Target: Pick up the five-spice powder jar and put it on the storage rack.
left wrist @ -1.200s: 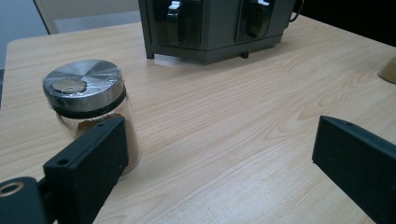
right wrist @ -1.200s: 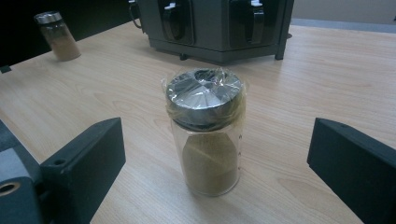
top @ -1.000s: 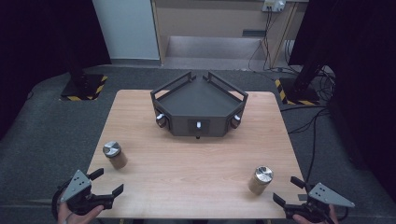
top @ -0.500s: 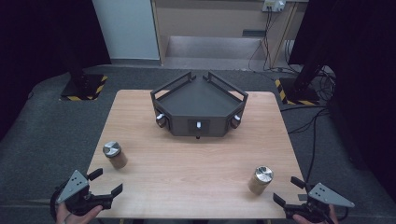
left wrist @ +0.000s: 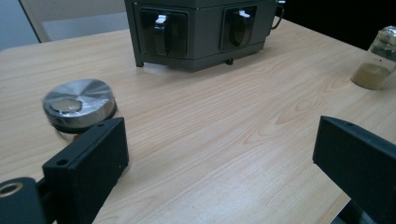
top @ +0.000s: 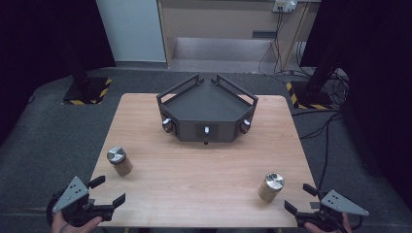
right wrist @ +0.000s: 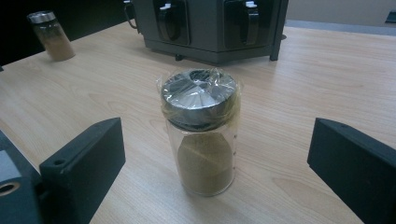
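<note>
The black rack stands at the table's far middle; nearer than it, each jar stands upright. The right jar stands before the right gripper, jaws wide, touching nothing; the left gripper gapes likewise beside the left jar.

Floor: we see grey carpet around the wooden table.
Back: we see a pale wall panel and black curtains.

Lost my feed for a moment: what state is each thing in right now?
Left gripper: open, holding nothing.
Right gripper: open, holding nothing.
Left jar: upright, lid on.
Right jar: upright, lid on, plastic film over lid.
Black tray: nothing inside.
</note>
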`<state>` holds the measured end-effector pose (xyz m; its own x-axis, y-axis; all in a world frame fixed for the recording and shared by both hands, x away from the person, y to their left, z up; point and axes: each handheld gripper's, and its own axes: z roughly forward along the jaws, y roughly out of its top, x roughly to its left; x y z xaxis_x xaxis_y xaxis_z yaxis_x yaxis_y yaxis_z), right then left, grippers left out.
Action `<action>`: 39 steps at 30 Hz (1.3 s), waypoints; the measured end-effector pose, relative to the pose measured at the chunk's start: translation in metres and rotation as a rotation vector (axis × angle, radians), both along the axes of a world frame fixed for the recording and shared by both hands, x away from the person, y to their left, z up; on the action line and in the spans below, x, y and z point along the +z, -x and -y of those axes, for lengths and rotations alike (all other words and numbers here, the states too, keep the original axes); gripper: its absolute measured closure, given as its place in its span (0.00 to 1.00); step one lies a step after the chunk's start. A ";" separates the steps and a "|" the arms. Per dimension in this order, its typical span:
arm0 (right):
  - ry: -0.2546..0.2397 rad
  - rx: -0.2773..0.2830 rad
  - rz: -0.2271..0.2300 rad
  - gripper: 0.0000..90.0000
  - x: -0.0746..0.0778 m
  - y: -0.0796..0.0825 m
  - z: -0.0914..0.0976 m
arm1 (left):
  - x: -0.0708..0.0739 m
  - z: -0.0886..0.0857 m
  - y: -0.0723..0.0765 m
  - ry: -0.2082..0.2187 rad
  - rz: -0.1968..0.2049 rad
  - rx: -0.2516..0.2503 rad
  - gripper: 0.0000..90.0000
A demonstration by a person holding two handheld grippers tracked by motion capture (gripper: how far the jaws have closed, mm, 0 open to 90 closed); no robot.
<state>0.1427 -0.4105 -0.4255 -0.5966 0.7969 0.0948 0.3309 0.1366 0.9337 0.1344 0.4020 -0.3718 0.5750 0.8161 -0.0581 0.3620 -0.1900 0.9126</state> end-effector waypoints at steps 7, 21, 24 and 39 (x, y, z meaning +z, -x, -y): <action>-0.005 0.011 0.004 0.05 -0.001 -0.001 0.001 | 0.023 -0.014 -0.012 -0.035 -0.041 -0.033 0.03; -0.002 0.020 -0.001 0.03 -0.001 -0.002 0.000 | 0.051 -0.040 -0.030 -0.063 -0.070 0.006 0.03; -0.004 0.019 0.000 0.03 -0.001 -0.002 0.000 | 0.056 -0.044 -0.036 -0.062 -0.089 0.004 0.03; -0.005 0.017 0.006 0.03 -0.001 -0.002 0.001 | 0.065 -0.050 -0.063 -0.092 -0.119 0.009 0.03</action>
